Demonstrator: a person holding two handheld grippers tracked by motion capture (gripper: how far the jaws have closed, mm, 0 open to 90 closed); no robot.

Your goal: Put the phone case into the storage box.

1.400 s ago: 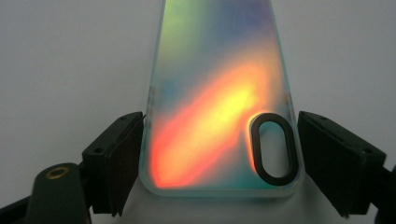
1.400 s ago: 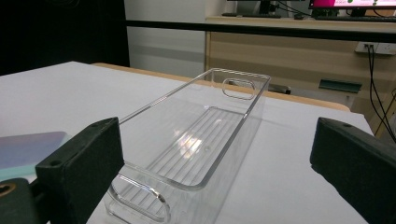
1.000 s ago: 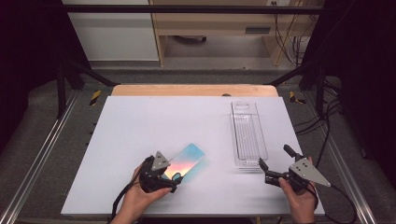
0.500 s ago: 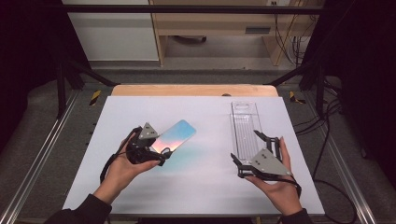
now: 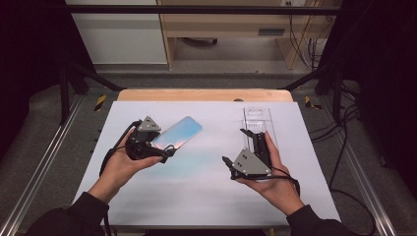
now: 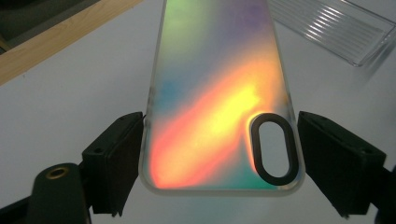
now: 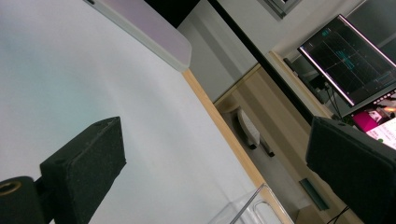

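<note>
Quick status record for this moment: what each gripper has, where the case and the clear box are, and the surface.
left gripper: shut on the iridescent phone case, jaws on its two long edges near the camera cutout
phone case: lifted off the table, pointing toward the far right in the high view
right gripper: open, nothing between its jaws
clear plastic box: lies on the table at the right, beside the right gripper
table: white top, wooden far edge

The phone case hangs above the table, left of the clear tray. The tray lies on the table, near its far right corner.
</note>
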